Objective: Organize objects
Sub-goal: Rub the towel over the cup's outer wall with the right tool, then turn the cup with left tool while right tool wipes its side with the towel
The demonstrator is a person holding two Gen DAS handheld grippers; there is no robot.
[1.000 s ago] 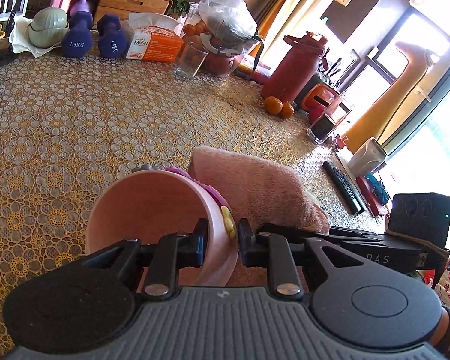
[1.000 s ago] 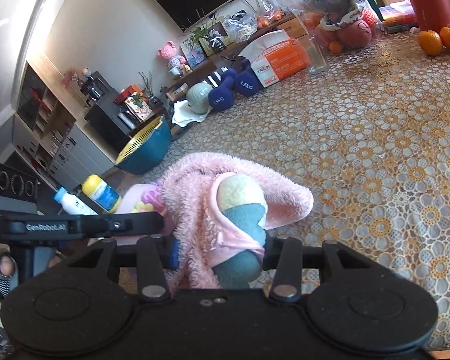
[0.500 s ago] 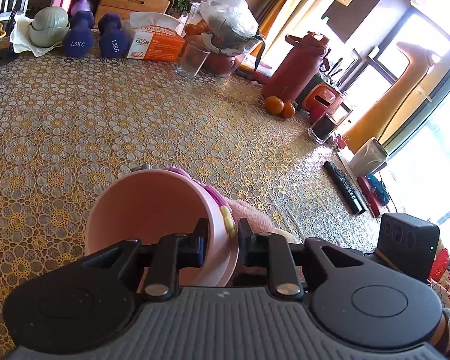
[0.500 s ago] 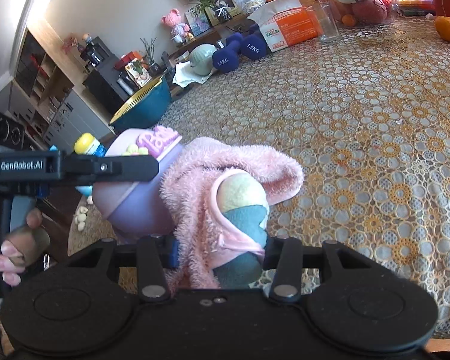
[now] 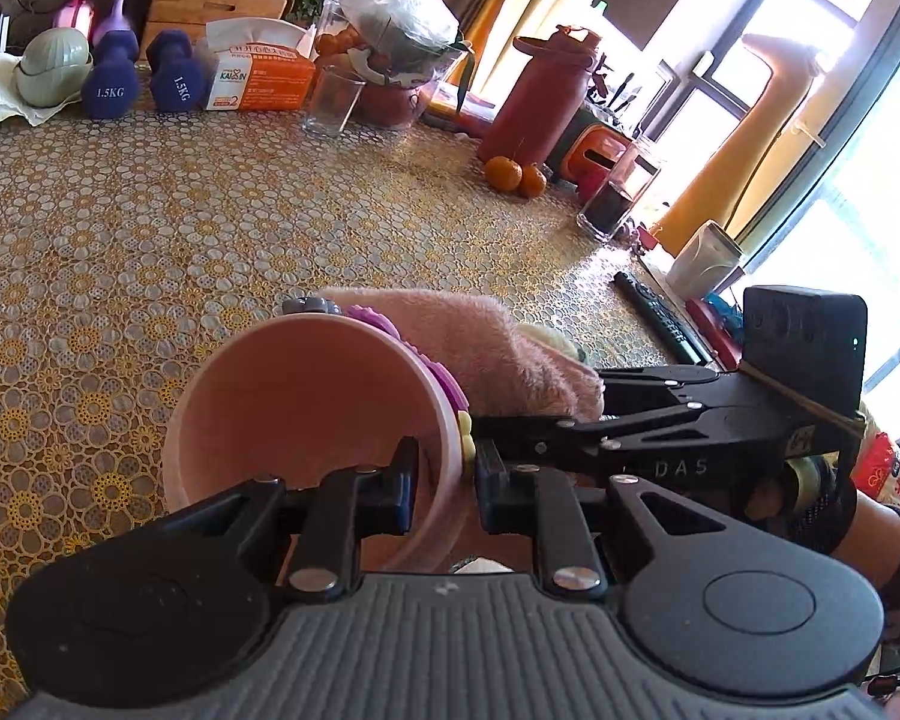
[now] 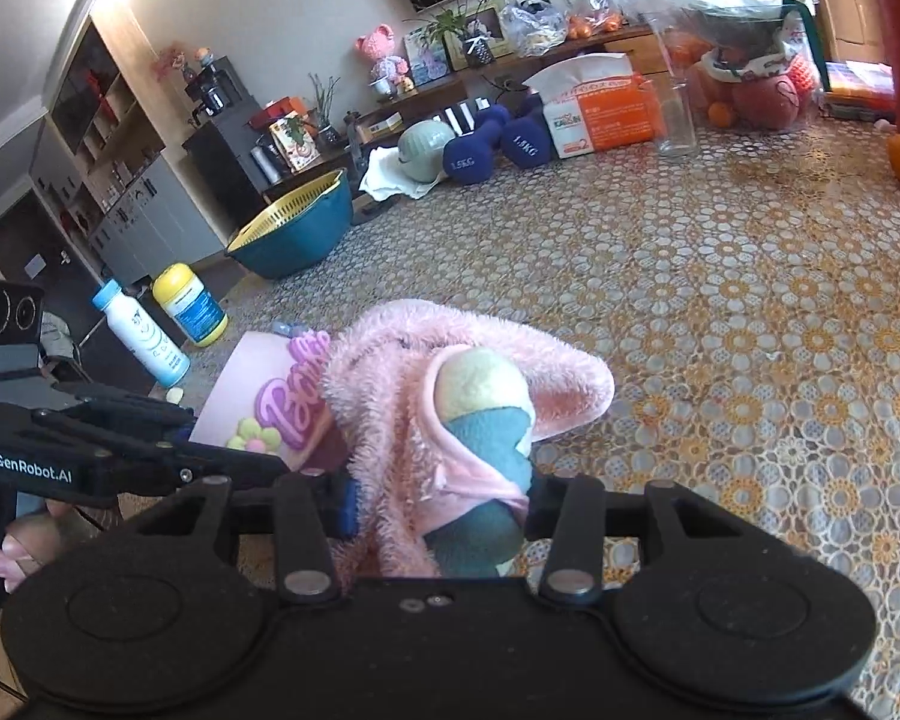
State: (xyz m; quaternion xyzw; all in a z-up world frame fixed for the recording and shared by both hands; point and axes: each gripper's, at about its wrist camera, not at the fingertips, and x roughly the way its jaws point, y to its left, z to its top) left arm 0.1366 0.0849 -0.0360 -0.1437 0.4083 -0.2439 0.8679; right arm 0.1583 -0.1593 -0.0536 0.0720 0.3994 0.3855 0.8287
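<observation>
Cup (image 5: 306, 414) pinched at its rim by my left gripper (image 5: 441, 480), plush toy (image 6: 450, 420) clamped in my right gripper (image 6: 441, 510) beside it at lower centre, toy not yet inside.

We wear two matte black grippers. The left gripper (image 5: 441, 477) has a ribbed grey body, two round discs, silver rivets on its linkage bars and blue finger pads. The right gripper (image 6: 441, 507) is built the same; seen from the left wrist, it carries "DAS" lettering and a black camera box. White "GenRobot.AI" marks the left one. A patterned red-and-white sleeve (image 5: 891, 474) shows.
</observation>
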